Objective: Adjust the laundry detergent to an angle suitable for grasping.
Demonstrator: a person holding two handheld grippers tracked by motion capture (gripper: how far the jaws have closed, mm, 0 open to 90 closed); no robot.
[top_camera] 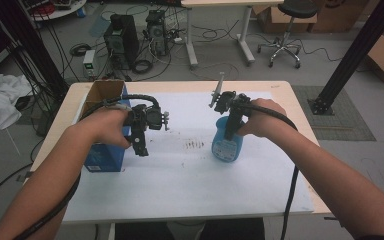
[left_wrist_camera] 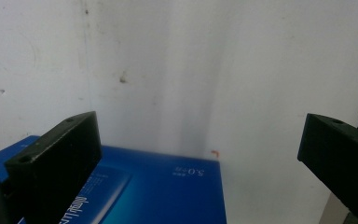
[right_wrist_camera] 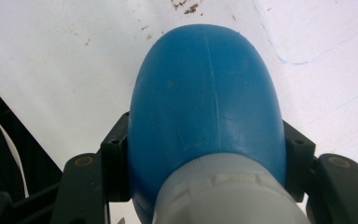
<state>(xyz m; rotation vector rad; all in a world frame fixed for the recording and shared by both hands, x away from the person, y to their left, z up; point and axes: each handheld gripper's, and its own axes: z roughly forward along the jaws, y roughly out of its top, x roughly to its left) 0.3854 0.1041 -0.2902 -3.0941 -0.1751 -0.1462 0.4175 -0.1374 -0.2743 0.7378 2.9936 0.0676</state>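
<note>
The right gripper (top_camera: pixel 228 131) is clamped on the blue plastic spray bottle (top_camera: pixel 227 145), its two black jaws pressing opposite sides of the rounded shoulder just below the pale grey cap collar (right_wrist_camera: pixel 223 193). The bottle stands upright on the white-covered worktop (top_camera: pixel 190 185), right of centre and near a small patch of brown specks (top_camera: pixel 195 145).

The left gripper (top_camera: pixel 141 145) has its jaws spread wide with nothing between them. It hovers just beside the blue cardboard box (top_camera: pixel 105 155), which stands at the left edge of the worktop; in the left gripper view a corner of the box's printed face (left_wrist_camera: pixel 168 191) lies below and between the jaws.

The step in hand looks like lifting or carrying the bottle. The grip sits high, on a curved and smooth shoulder, so the bottle could slip downward or swing if jerked. A good move would keep the squeeze steady, raise the bottle straight up before any sideways travel, and hold it vertical so that whatever it contains stays put. If the left gripper is to help or take the box, it should close squarely across flat faces rather than on a corner, and stay clear of the bottle's path.
</note>
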